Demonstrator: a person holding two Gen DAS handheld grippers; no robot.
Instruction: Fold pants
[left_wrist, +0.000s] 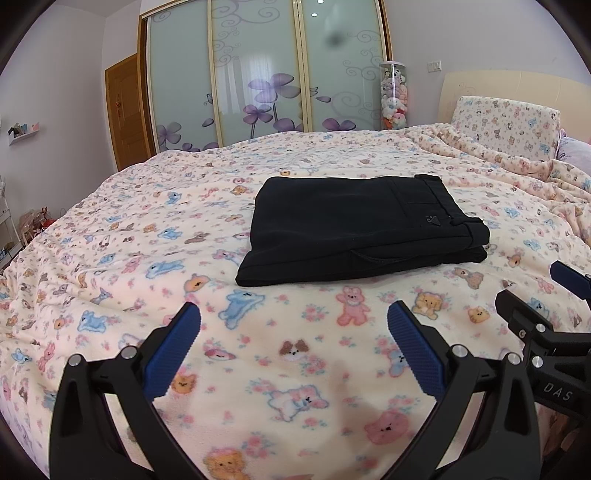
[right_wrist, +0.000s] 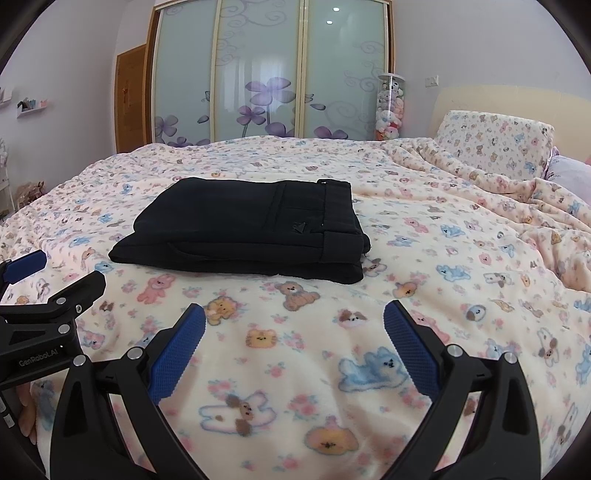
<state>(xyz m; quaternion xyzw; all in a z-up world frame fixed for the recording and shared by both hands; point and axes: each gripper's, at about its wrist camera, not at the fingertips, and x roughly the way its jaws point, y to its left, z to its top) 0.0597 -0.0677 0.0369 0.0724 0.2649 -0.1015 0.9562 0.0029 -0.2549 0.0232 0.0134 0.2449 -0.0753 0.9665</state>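
Black pants (left_wrist: 354, 229) lie folded into a compact rectangle on the bed, waistband toward the right; the right wrist view shows the same pants (right_wrist: 251, 229) left of centre. My left gripper (left_wrist: 293, 321) hovers over the blanket in front of the pants, open, nothing between its blue pads. My right gripper (right_wrist: 293, 319) is likewise open and empty, short of the pants' near edge. Each view catches the other gripper at its side: the right gripper (left_wrist: 561, 291) at the right edge, the left gripper (right_wrist: 55, 271) at the left edge.
A pink fleece blanket (left_wrist: 184, 258) with bear prints covers the bed. A matching pillow (left_wrist: 506, 125) and headboard stand at the far right. Sliding wardrobe doors (left_wrist: 258, 74), a tube of plush toys (left_wrist: 393, 96) and a wooden door (left_wrist: 127, 107) lie beyond the bed.
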